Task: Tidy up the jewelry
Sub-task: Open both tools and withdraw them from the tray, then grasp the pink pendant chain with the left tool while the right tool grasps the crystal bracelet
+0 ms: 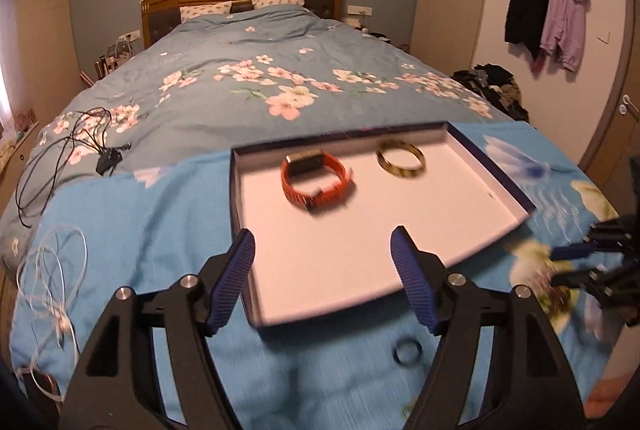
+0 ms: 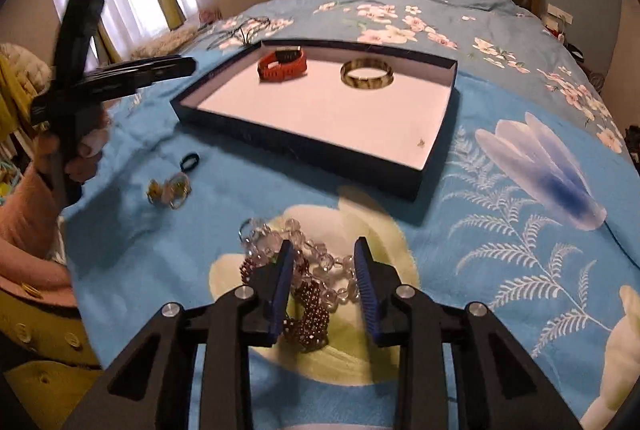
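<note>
A dark blue tray (image 1: 240, 230) with a white floor lies on a blue floral cloth. In it sit an orange watch band (image 1: 318, 177) and a green-yellow bangle (image 1: 400, 159). My left gripper (image 1: 323, 234) hovers open over the tray's near edge, with nothing between its fingers. A small black ring (image 1: 407, 352) lies on the cloth below it. In the right wrist view, my right gripper (image 2: 325, 246) is low over a clear bead bracelet (image 2: 276, 240) tangled with a dark red bead bracelet (image 2: 308, 326). The beads rest on the cloth between its pads, jaws partly apart.
A gold jewelry cluster (image 2: 170, 189) and the black ring (image 2: 189, 161) lie left of the tray (image 2: 300, 143). A hand in a pink sleeve (image 2: 24, 205) holds the left gripper (image 2: 180, 65). White cord (image 1: 52, 270) and black cables (image 1: 68, 149) lie on the bed.
</note>
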The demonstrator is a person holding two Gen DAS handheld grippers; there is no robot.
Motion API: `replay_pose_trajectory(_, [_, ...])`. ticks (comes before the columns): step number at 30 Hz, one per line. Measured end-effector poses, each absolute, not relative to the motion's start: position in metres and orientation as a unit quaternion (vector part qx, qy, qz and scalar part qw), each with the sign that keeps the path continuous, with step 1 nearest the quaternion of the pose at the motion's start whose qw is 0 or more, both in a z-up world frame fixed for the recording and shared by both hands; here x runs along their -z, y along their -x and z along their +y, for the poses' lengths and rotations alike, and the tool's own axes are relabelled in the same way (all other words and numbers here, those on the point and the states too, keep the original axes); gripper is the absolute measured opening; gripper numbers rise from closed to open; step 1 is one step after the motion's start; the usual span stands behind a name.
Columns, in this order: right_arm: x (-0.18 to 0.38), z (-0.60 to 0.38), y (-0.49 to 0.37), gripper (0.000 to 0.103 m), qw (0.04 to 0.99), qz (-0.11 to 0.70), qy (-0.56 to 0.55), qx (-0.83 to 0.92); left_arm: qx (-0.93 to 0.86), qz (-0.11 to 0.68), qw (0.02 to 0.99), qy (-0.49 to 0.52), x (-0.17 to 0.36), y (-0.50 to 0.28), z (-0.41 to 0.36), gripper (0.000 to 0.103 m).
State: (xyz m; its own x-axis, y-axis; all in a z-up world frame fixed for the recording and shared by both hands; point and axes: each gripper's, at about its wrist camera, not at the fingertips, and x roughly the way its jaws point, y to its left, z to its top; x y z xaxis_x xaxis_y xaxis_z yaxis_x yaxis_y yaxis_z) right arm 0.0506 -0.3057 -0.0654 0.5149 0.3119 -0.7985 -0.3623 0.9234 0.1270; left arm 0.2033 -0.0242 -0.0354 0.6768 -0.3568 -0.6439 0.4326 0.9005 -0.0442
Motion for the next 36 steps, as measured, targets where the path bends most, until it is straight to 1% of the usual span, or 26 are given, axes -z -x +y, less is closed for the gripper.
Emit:
replay_pose_trajectory(8, [0.077, -0.299, -0.055, 0.03, 0.865, 0.46, 0.028, -0.199, 0.234, 0.35, 0.906, -0.044, 0.051, -0.162, -0.014, 0.069])
replay_pose_trajectory(10, [0.079, -0.298, -0.055, 0.024, 0.862, 0.464, 0.022, -0.202, 0.241, 0.353, 0.903, -0.042, 0.054, -0.154, -0.012, 0.069])
replay_pose_trajectory(12, [0.078, -0.297, -0.053, 0.011, 0.861, 0.464, 0.017, -0.207, 0.243, 0.356, 0.901, -0.043, 0.058, -0.148, -0.009, 0.069])
replay_pose_trajectory(14, [0.076, -0.298, -0.05, 0.008, 0.861, 0.464, 0.008, -0.207, 0.243, 0.358, 0.9, -0.044, 0.06, -0.143, -0.005, 0.069])
replay_pose_trajectory(23, [0.047, -0.309, -0.039, 0.008, 0.879, 0.425, -0.041, -0.21, 0.258, 0.363, 0.894, -0.042, 0.063, -0.13, 0.0, 0.068])
replay_pose_trajectory(30, [0.009, -0.311, -0.028, 0.008, 0.899, 0.377, -0.06, -0.216, 0.284, 0.375, 0.881, -0.057, 0.072, -0.119, -0.001, 0.062])
replay_pose_trajectory(36, [-0.008, -0.307, -0.023, 0.008, 0.909, 0.352, -0.055, -0.216, 0.302, 0.389, 0.868, -0.066, 0.081, -0.112, -0.003, 0.055])
